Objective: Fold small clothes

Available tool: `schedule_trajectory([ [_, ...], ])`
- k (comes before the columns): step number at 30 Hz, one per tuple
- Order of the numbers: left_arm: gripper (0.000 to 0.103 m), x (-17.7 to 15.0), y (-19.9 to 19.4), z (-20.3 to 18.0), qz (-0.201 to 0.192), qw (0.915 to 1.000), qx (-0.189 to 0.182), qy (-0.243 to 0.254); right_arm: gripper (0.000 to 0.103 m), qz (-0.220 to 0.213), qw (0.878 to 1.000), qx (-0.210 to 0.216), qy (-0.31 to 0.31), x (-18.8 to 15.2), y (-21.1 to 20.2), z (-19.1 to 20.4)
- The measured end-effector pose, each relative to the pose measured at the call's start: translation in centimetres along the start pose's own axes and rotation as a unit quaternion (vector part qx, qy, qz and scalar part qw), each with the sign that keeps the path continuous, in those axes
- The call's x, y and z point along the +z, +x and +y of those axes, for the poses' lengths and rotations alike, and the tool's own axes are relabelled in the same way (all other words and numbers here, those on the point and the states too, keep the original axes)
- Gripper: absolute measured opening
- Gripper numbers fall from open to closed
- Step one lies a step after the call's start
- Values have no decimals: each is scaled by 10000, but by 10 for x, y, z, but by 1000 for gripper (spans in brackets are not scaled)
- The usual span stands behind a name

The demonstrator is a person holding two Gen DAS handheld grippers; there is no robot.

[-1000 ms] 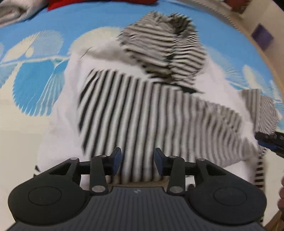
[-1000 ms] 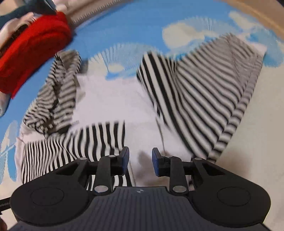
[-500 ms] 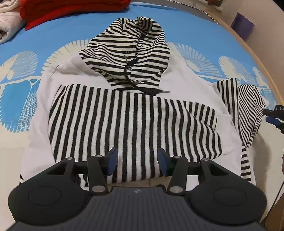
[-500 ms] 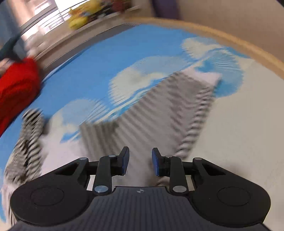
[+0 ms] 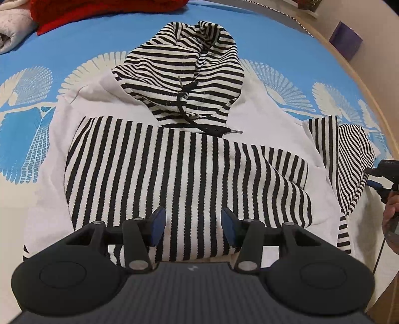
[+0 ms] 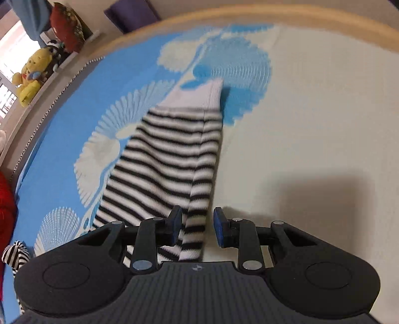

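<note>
A small black-and-white striped hoodie [image 5: 184,164] lies flat on the blue and cream bedspread, hood [image 5: 189,74] at the far end, its left sleeve folded across the chest. My left gripper [image 5: 193,223] is open and empty, just above the hoodie's near hem. The right sleeve [image 6: 172,159] stretches out to the side, its white cuff [image 6: 199,96] at the far end. My right gripper [image 6: 197,225] is open over the sleeve's near part, jaws either side of a fold. It also shows at the right edge of the left wrist view [image 5: 384,174].
A red garment [image 5: 104,7] and a white cloth [image 5: 12,30] lie at the far left of the bed. The bed's wooden edge [image 6: 224,17] curves along the right. A yellow plush toy [image 6: 30,77] sits on a ledge beyond. A purple box [image 5: 345,40] stands off the bed.
The left gripper pulled back a little and widened its jaws over the hem. The right gripper swung from the hoodie's body out over the right sleeve.
</note>
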State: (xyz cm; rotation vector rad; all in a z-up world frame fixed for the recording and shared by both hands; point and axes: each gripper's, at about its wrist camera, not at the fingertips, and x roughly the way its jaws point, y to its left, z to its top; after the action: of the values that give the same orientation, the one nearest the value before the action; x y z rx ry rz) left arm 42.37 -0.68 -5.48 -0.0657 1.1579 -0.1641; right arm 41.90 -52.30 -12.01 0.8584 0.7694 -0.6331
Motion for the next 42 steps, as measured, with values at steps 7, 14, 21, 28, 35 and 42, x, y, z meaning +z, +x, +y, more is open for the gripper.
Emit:
schedule_trajectory([
  [7,54,6,-6,15,-79,9998,25,-182,3,-371,9991,-51,-192,-4,-14,17],
  [14,54,13,-21,51,-253,9979,204,-568,2,-2415,9264,-74,-2888,-58,-102,123],
  [21,54,26,-34,100,-403,9911,388,-1206,3,-678,6290,3134,-7082,-270,-167,173],
  [28,54,30,-46,118,-430,9879,230,-1475,4,770,5291,2868,-7949,-328,-147,139],
  [35,54,25,-37,102,-195,9885,-236,-1482,24,446,7597,2613,-5938,-211,-183,180],
  [42,54,17,-20,70,15,9916,-440,-1213,39,487,8517,1639,-4953,-183,-151,161],
])
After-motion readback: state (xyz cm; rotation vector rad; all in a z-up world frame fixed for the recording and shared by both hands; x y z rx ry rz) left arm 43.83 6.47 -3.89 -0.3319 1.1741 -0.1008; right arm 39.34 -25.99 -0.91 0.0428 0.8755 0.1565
